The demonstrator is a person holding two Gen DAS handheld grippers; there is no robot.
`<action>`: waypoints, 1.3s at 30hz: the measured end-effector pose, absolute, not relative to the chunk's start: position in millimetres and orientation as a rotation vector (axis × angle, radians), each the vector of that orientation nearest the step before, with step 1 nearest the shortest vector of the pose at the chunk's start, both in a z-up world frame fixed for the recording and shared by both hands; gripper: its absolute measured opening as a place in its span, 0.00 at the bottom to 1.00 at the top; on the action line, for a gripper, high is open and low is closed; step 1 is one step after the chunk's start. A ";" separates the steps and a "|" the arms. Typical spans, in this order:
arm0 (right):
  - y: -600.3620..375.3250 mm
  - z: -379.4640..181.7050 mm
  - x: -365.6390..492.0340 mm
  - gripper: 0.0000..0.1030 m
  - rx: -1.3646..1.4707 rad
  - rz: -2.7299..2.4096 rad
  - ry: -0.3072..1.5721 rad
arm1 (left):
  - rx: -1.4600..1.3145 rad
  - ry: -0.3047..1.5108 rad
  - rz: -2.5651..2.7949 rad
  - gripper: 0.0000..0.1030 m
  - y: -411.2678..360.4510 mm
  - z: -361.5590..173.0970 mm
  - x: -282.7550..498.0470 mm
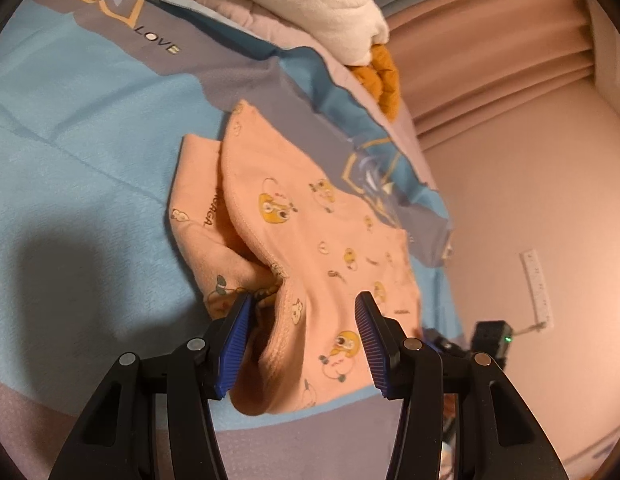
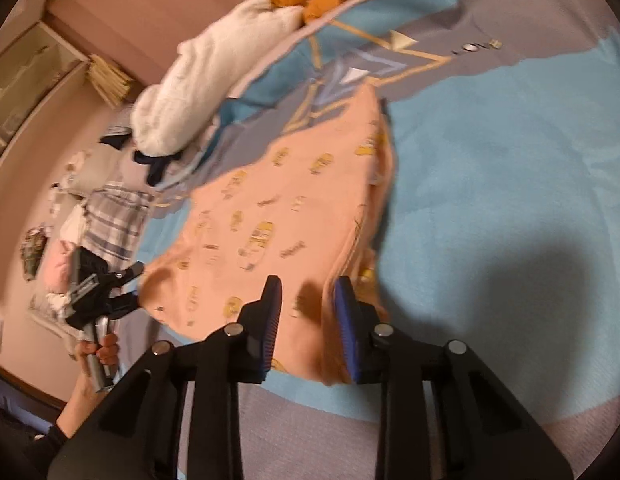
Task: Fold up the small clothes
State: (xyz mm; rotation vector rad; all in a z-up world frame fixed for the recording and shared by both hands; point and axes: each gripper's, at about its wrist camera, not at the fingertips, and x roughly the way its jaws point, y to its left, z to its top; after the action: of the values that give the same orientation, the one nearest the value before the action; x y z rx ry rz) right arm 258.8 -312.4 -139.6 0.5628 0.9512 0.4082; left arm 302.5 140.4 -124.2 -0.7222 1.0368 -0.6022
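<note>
A small peach garment with yellow cartoon prints (image 1: 310, 248) lies partly folded on the blue and grey bedsheet (image 1: 90, 152). My left gripper (image 1: 304, 304) is open, its blue pads (image 1: 236, 340) on either side of the garment's near folded edge. In the right wrist view the same garment (image 2: 278, 216) lies flat. My right gripper (image 2: 308, 296) is open with its jaws over the garment's near right corner, which is bunched up. The left gripper (image 2: 128, 284) also shows there, hand-held at the garment's left edge.
A white fluffy blanket (image 1: 329, 4) and an orange cloth (image 1: 385, 76) lie at the far edge of the bed. A pile of other clothes, among them a striped one (image 2: 114, 216), lies on the left in the right wrist view. A pink wall (image 1: 529, 200) borders the bed.
</note>
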 end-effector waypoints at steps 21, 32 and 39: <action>-315.8 -147.4 259.8 0.08 0.611 0.425 0.979 | -0.721 1.110 -0.635 0.00 150.8 -138.3 290.3; -312.3 -156.4 243.1 0.12 0.522 0.362 1.089 | -0.756 1.184 -0.564 0.00 183.3 -166.2 244.0; -311.7 -121.8 232.1 0.24 0.371 0.257 1.000 | -0.522 1.145 -0.402 0.01 176.6 -129.5 251.8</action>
State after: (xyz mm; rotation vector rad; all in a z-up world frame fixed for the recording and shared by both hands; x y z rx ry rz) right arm 232.1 -311.7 -121.8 0.3714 1.0003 0.2571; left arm 251.8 176.6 -129.5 -0.5222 1.1452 -0.4025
